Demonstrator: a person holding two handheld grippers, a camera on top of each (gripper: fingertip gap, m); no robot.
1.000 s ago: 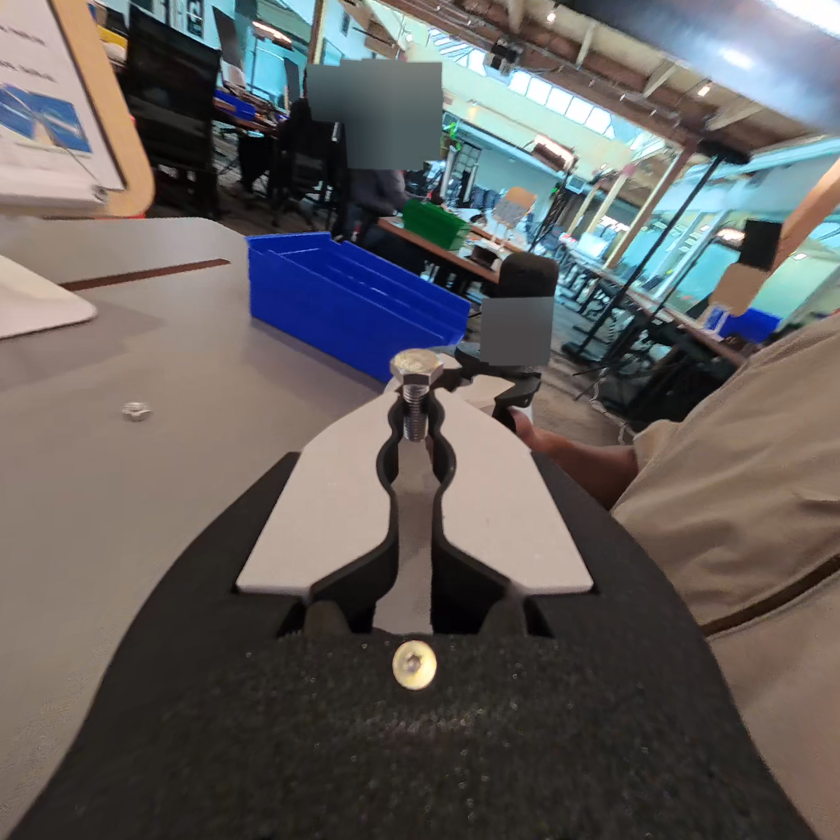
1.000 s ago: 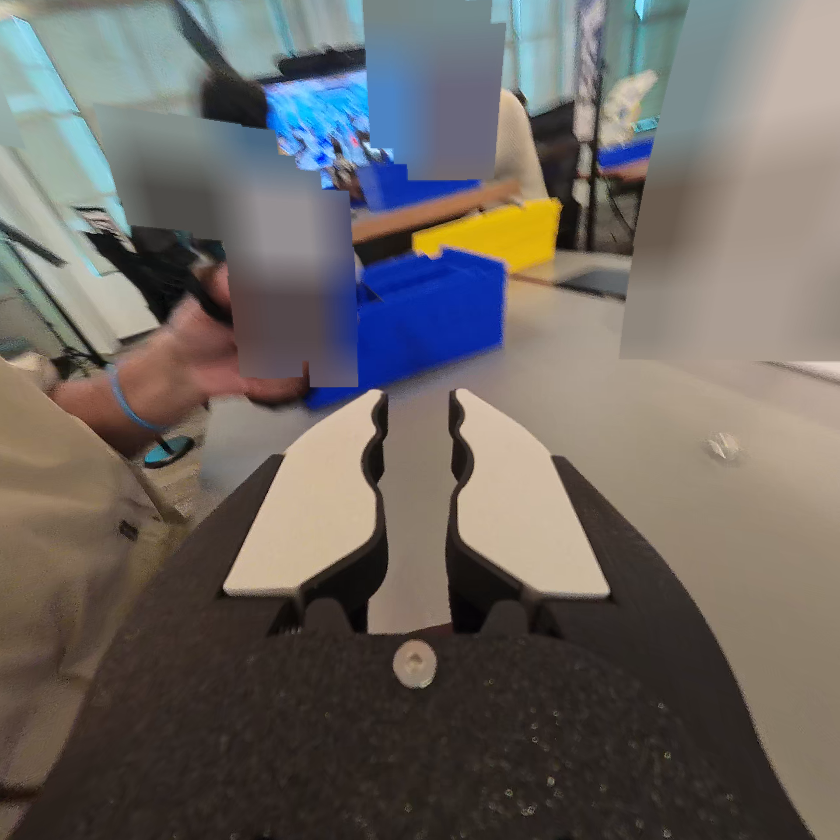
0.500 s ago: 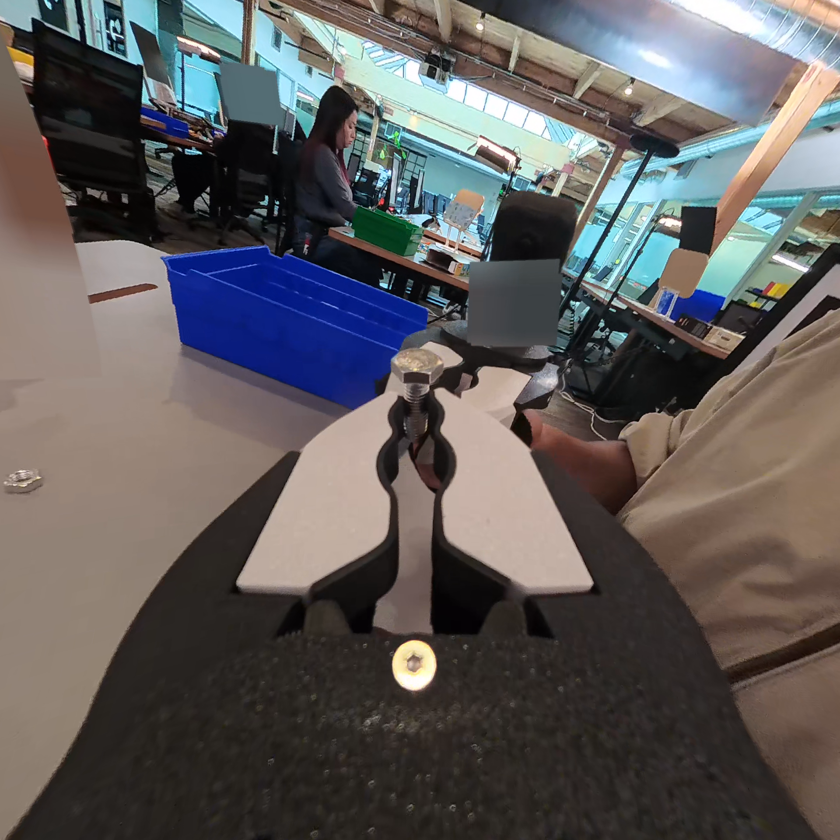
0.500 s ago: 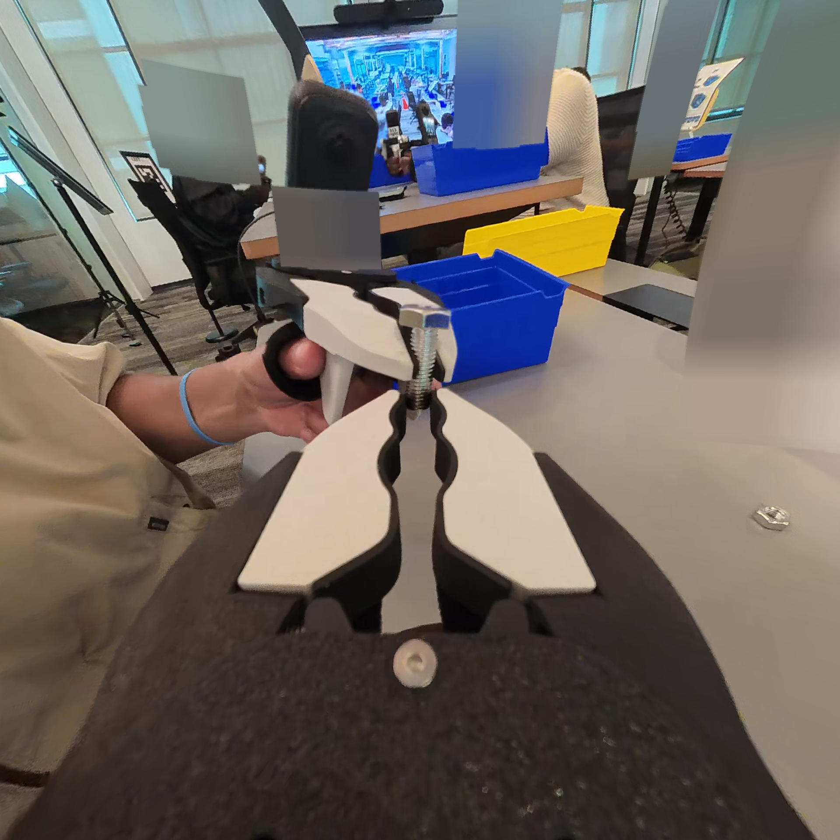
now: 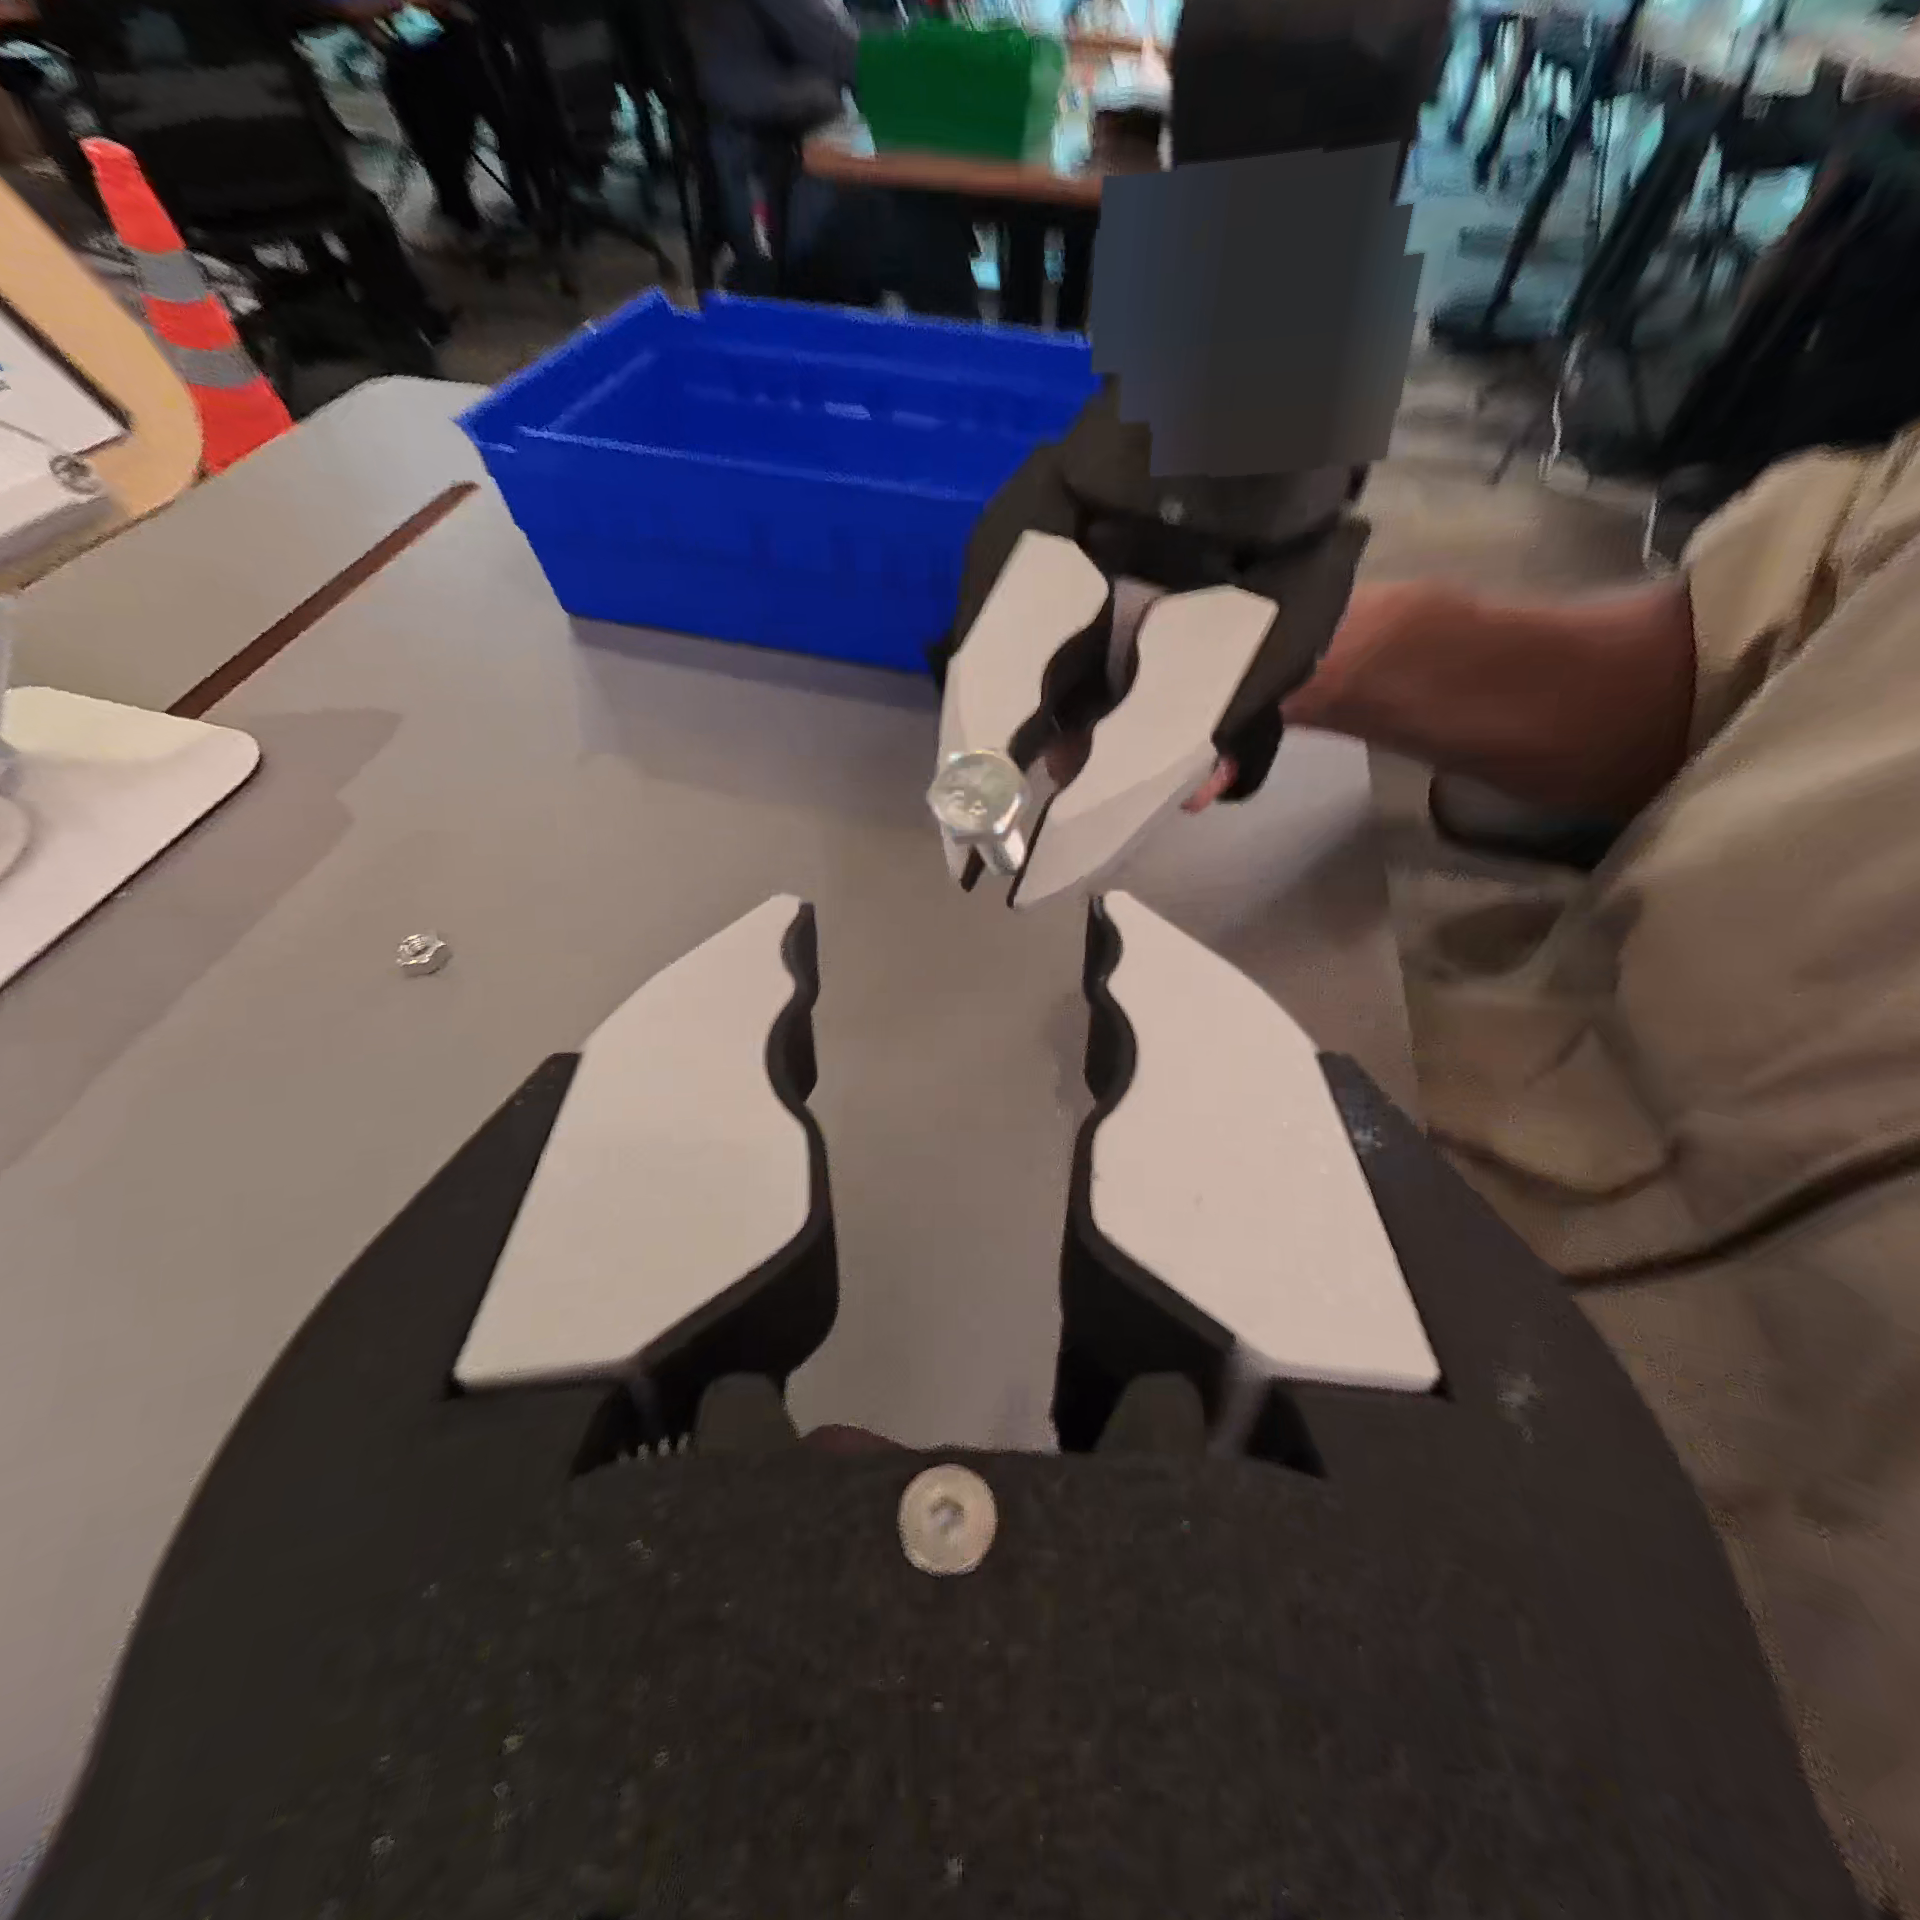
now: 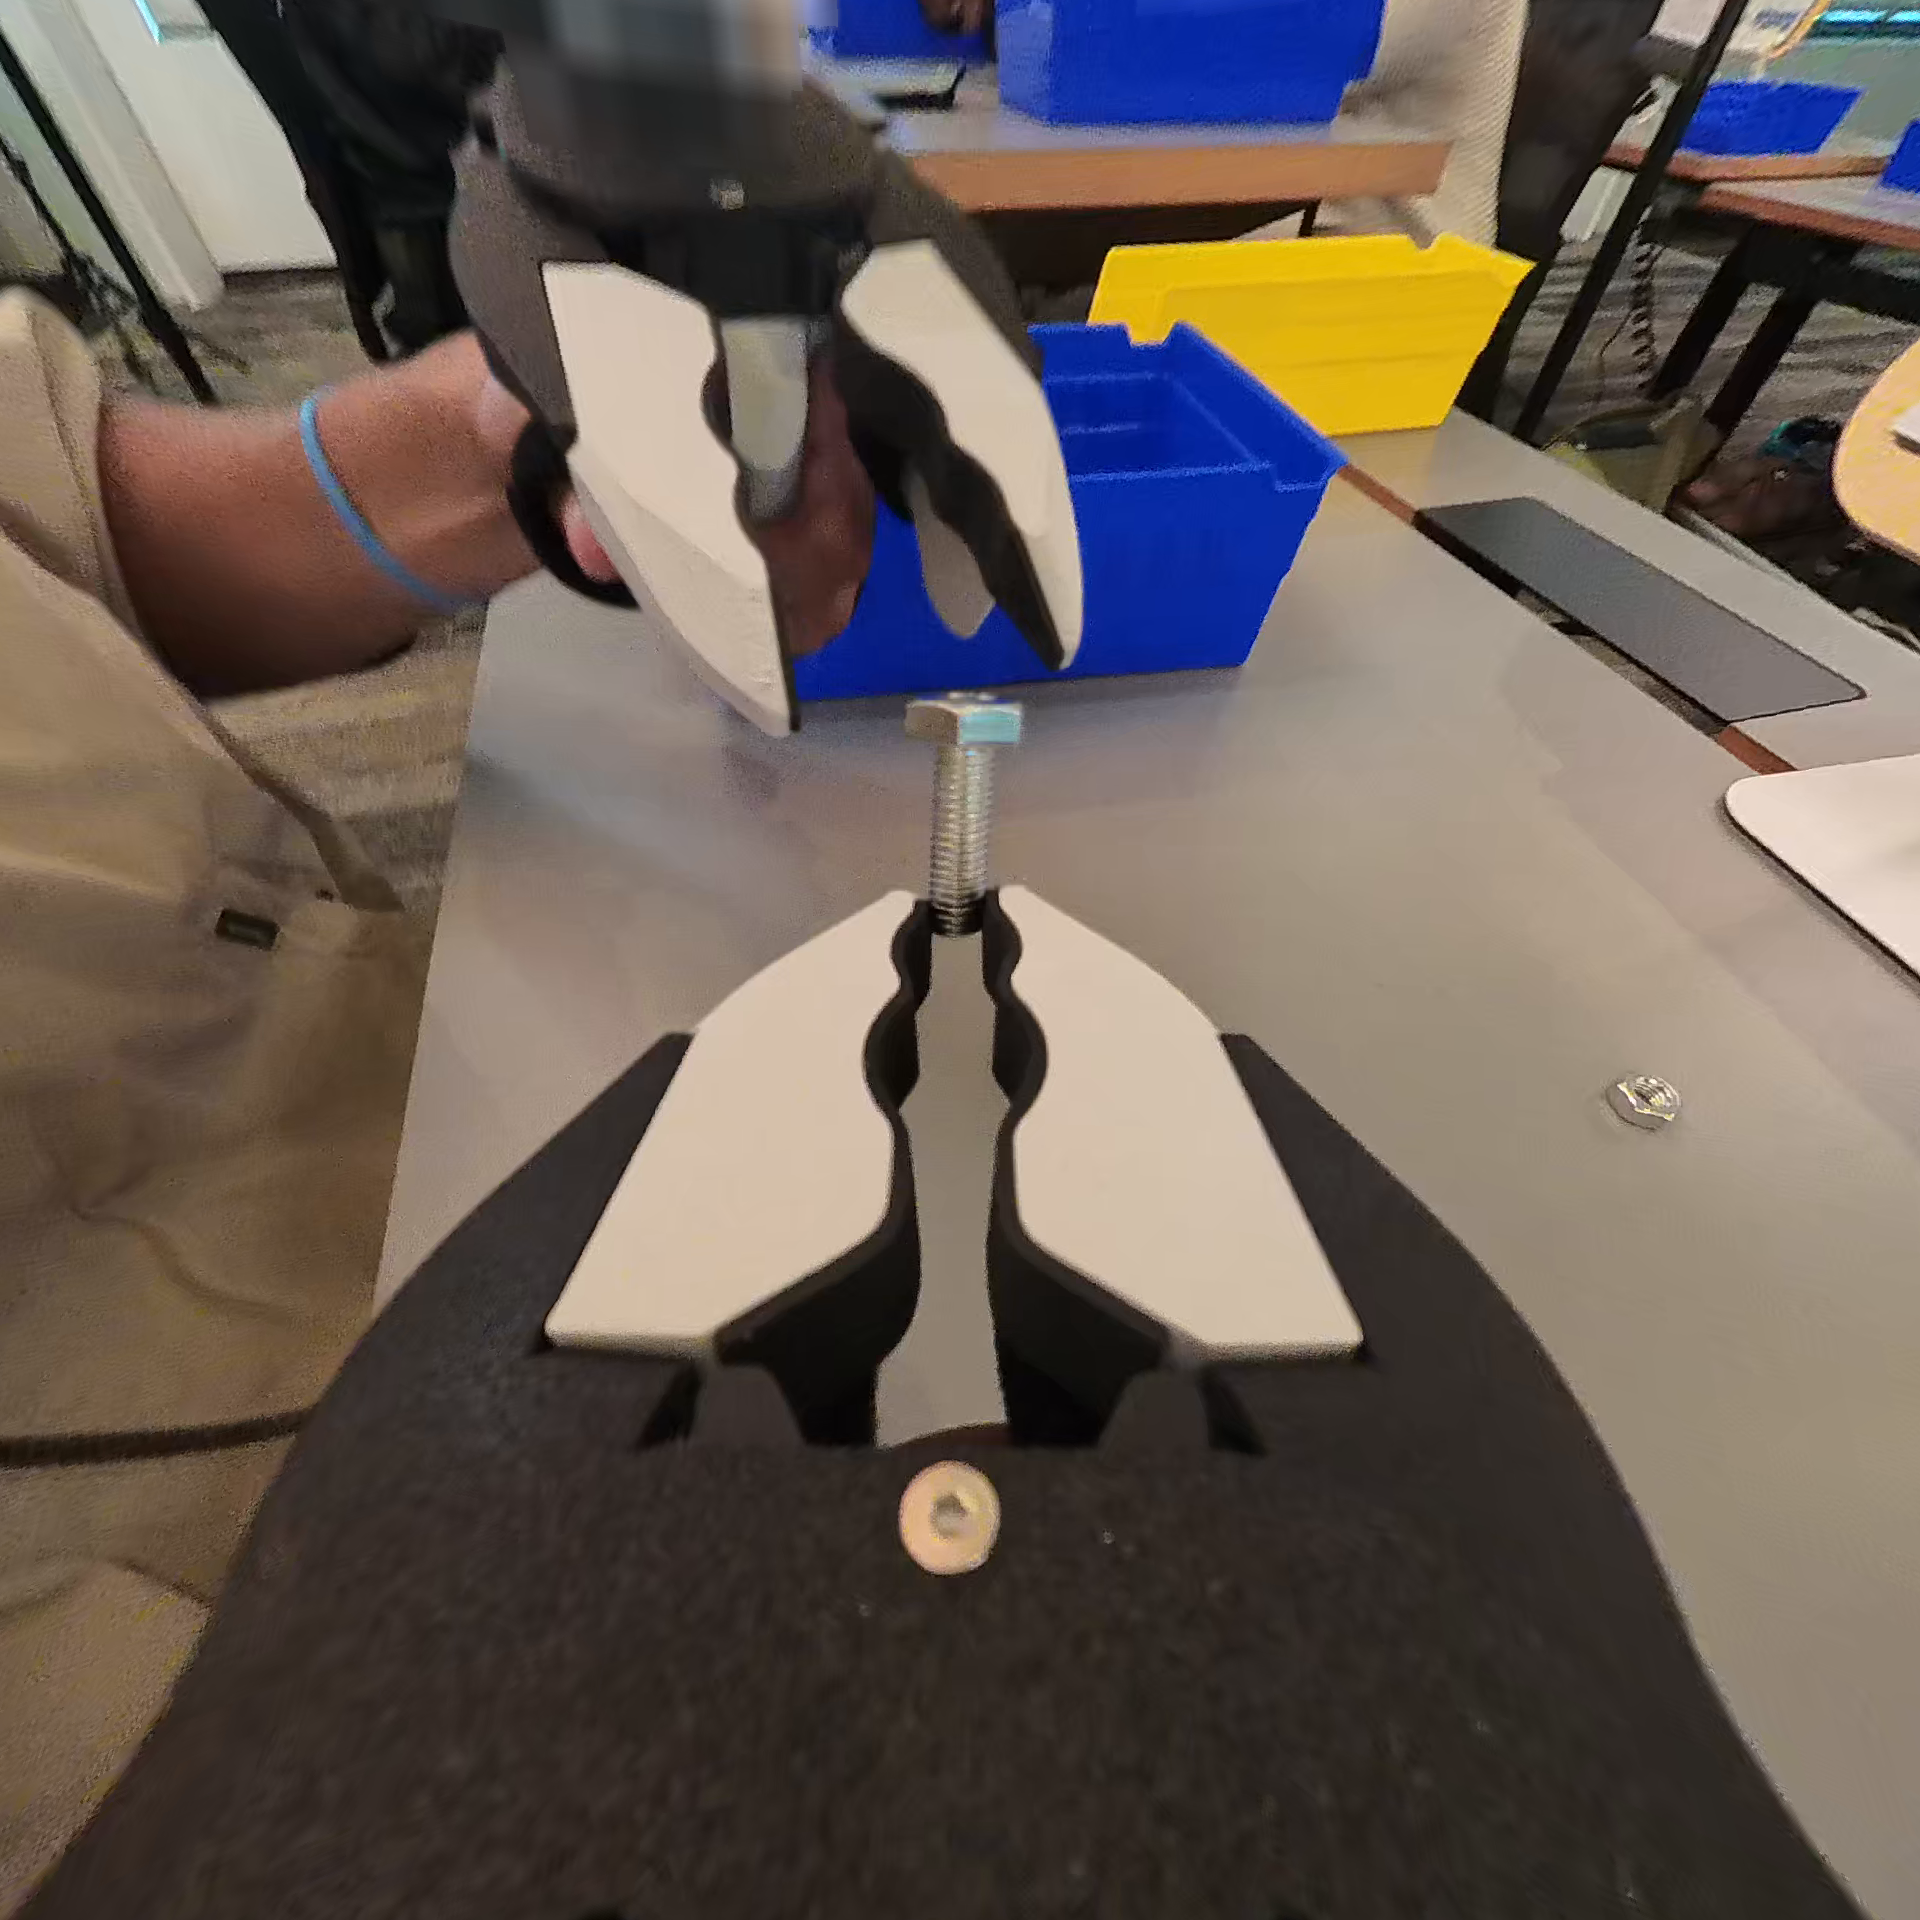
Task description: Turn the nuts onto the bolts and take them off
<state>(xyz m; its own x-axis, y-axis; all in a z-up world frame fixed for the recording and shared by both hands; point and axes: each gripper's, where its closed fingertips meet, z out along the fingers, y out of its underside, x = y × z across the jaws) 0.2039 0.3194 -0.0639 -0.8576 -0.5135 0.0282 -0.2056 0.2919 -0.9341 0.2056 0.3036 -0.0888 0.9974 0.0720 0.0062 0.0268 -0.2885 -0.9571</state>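
Note:
A silver hex bolt [image 6: 961, 800] stands upright, head up, with its threaded end clamped between my right gripper's [image 6: 956, 909] fingertips. In the left wrist view the same bolt [image 5: 977, 805] shows head-on in the right gripper [image 5: 992, 888], just ahead of my left gripper [image 5: 948, 914]. The left gripper is open and empty. It also shows in the right wrist view [image 6: 914, 681], hanging just above and behind the bolt head. A loose silver nut [image 5: 424, 953] lies on the grey table [image 5: 623, 831], to the left gripper's left; it also shows in the right wrist view [image 6: 1642, 1099].
A blue bin [image 5: 790, 499] stands at the table's far edge, a yellow bin [image 6: 1309, 322] behind it. A white pad [image 5: 104, 790] and a wooden-edged board [image 5: 156, 416] sit at the left. A dark mat [image 6: 1631, 613] lies on the table. The person's beige clothing [image 5: 1662, 935] borders the table. The grippers are tip to tip, or close to it. The loose silver nut [image 5: 424, 953] is about 25 cm from both grippers' fingertips.
The left gripper held the bolt; the right gripper closed on its threaded end. The left gripper then opened and drew back, so the bolt is now in the right gripper.

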